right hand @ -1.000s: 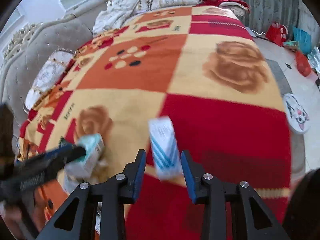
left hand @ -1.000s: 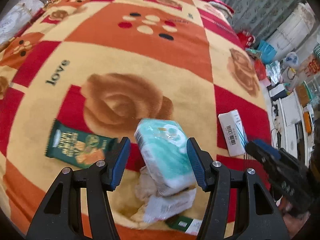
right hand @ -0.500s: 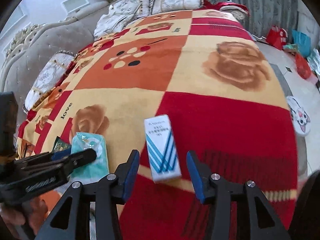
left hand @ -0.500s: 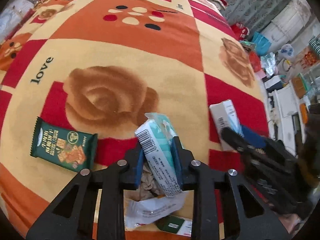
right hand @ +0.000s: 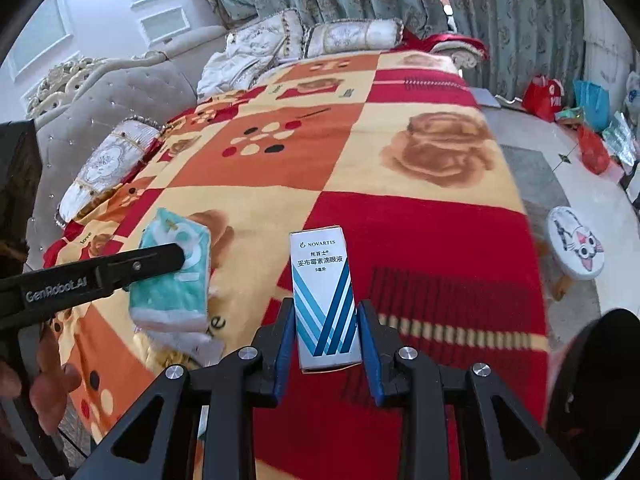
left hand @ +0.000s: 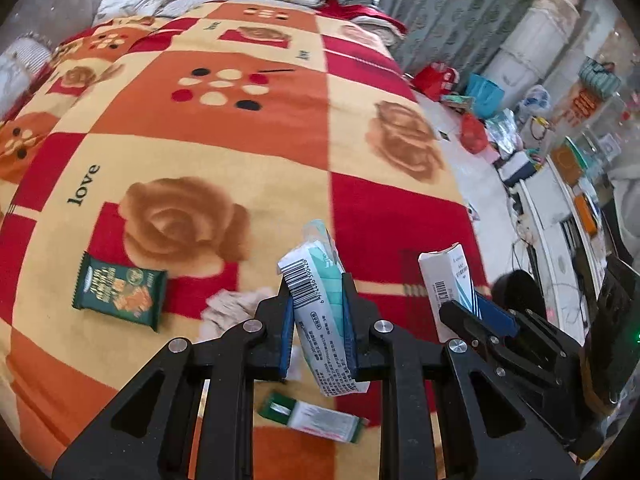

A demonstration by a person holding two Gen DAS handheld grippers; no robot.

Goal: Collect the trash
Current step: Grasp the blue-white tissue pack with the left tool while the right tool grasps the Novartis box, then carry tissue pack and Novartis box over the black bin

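Note:
My left gripper (left hand: 316,308) is shut on a teal and white tissue pack (left hand: 314,280) and holds it upright above the bed; the same tissue pack (right hand: 172,280) shows at the left of the right wrist view. My right gripper (right hand: 325,320) has its jaws closing, both pads pressed on a white and blue medicine box (right hand: 324,300). That medicine box (left hand: 446,284) hangs lifted at the right in the left wrist view. On the blanket lie a green snack packet (left hand: 118,294), a crumpled tissue (left hand: 236,308) and a green and white wrapper (left hand: 316,416).
The bed has a red, orange and cream rose blanket (left hand: 240,120), with pillows (right hand: 348,36) and a padded headboard (right hand: 120,96) at its far end. A small cat-print stool (right hand: 576,244) and coloured bags (right hand: 544,96) are on the floor to the right.
My left gripper shut on the tissue pack and lifted it off the blanket. My right gripper closed in on the medicine box and raised it.

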